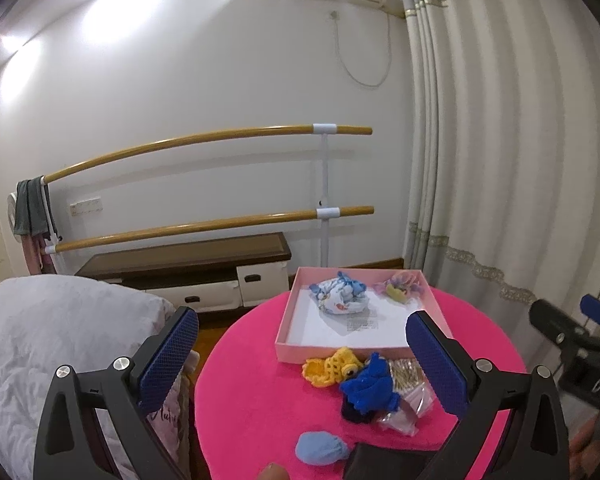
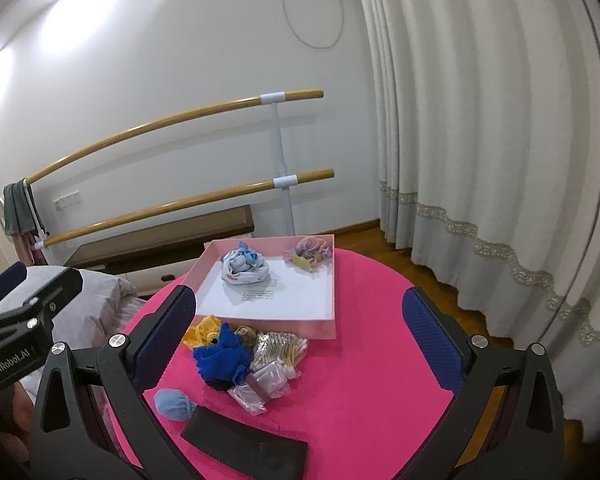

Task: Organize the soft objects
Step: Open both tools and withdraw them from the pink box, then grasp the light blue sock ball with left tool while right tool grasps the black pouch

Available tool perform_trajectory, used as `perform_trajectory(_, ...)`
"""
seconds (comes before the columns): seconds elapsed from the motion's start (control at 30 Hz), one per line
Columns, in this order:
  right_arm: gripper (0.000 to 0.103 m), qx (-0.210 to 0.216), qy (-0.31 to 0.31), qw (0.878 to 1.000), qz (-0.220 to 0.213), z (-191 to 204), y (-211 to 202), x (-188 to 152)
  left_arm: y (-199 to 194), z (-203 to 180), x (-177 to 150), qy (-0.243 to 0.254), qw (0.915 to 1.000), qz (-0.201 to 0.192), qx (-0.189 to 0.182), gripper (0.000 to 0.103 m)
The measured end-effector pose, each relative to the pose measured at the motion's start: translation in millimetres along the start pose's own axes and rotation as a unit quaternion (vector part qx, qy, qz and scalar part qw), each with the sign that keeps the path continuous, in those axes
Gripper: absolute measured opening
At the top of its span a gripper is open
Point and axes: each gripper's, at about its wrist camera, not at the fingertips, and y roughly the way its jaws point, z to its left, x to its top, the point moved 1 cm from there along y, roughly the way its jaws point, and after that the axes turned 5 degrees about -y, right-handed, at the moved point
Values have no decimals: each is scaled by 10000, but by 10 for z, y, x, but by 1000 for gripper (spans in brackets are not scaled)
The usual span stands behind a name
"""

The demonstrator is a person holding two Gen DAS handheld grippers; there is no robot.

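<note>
A pink shallow box (image 1: pixel 286 316) (image 2: pixel 334 280) sits at the far side of a round pink table (image 1: pixel 252 408) (image 2: pixel 380 380). It holds a rolled blue-white cloth (image 1: pixel 340 294) (image 2: pixel 244 266) and a pastel scrunchie bundle (image 1: pixel 398 288) (image 2: pixel 310 254). In front of the box lie a yellow crochet piece (image 1: pixel 328 366) (image 2: pixel 204 330), a blue crochet piece (image 1: pixel 370 384) (image 2: pixel 222 356) and a light blue ball-like sock (image 1: pixel 320 448) (image 2: pixel 174 404). My left gripper (image 1: pixel 304 364) and right gripper (image 2: pixel 300 332) are both open and empty, above the table's near side.
A bag of cotton swabs (image 2: pixel 280 348), clear plastic packets (image 2: pixel 256 392) and a black flat case (image 2: pixel 244 446) lie beside the soft pieces. A bed with a grey quilt (image 1: pixel 60 340) is at the left. Curtains (image 2: pixel 480 160) hang at the right; ballet bars (image 1: pixel 204 140) are behind.
</note>
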Motion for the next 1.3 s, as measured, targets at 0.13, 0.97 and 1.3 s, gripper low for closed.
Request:
perform_trajectory(0.13,103,34,12,10000,54,-25,27,-30,-29,26,-40,-18,10000,66,21,103)
perform_trajectory(0.97,103,891,-505,9854,1358,75,368,-991,582,353,-714,43,9856,1689,54,103)
perform_trajectory(1.3,103,1363,-1388,9577,2122,343,667,-1468,1153,343,-987,188,9700,2414,-222,103)
